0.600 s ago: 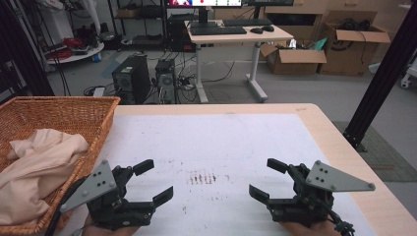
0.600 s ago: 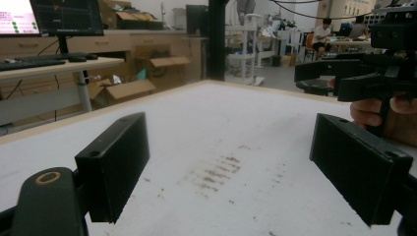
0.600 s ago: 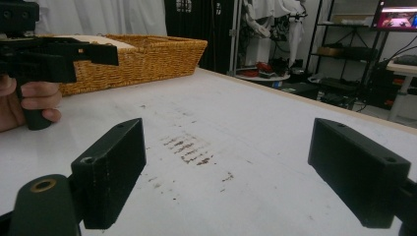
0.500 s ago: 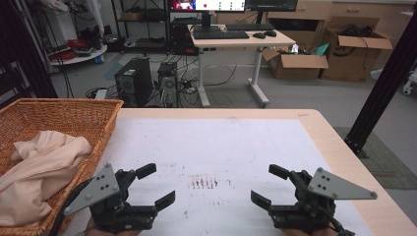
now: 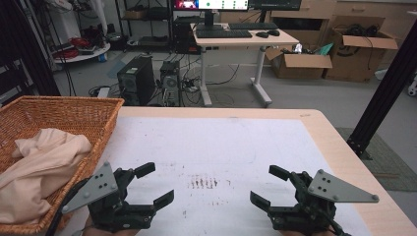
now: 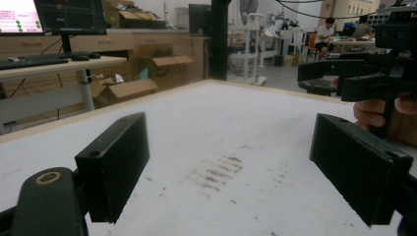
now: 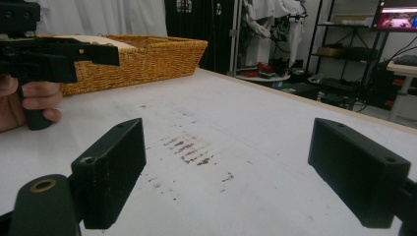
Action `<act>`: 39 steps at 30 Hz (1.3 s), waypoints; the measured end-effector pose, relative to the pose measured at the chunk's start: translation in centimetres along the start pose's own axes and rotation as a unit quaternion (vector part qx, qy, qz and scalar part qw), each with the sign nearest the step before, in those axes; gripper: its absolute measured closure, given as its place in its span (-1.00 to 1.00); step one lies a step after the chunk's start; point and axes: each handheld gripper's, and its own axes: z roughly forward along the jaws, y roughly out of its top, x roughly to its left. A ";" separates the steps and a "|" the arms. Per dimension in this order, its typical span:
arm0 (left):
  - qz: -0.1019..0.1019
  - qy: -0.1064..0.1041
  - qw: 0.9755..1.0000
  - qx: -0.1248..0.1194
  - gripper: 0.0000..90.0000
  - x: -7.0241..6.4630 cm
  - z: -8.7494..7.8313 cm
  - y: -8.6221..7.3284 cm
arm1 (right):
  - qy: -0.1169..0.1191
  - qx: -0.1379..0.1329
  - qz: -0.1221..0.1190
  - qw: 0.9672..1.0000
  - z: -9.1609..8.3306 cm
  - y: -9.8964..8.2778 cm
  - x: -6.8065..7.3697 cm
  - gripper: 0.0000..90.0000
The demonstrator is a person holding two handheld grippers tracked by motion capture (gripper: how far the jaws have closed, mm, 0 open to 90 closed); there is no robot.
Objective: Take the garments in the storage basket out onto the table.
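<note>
Beige crumpled cloth [image 5: 42, 172] lies in woven wicker basket [image 5: 101, 118] at surface's left edge, beside left gripper [image 5: 153, 184]. Likely soft, light, floppy; best pinched at raised fold. Both grippers' fingers spread, empty; right gripper [image 5: 265, 186] well apart.

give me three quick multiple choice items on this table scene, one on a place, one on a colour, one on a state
1. Where does the woven wicker basket stand?
A. at the table's left edge
B. at its right edge
C. mid-table

2. What colour is the crumpled cloth in the basket?
A. blue
B. pale beige
C. black

3. How do the left gripper and right gripper stand?
A. both shut
B. one clamps the cloth
C. both open, holding nothing

Answers: 1 A, the high view shows it by the left gripper; 2 B, pale beige folds fill the basket; 3 C, each gripper's jaws stand wide over the bare white table top.
</note>
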 end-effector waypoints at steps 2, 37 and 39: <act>-0.003 0.001 1.000 0.001 -0.65 0.1 0.0 0.0 | 0.000 0.000 -0.002 1.000 0.0 0.0 0.0 -0.68; -0.016 0.020 0.999 0.040 -0.65 3.1 -7.9 10.8 | 0.001 -0.002 0.006 1.000 0.0 0.0 -0.1 -0.68; -0.019 0.036 0.998 0.042 -0.65 3.9 -9.4 10.9 | 0.001 -0.003 0.006 1.000 0.0 0.0 -0.1 -0.68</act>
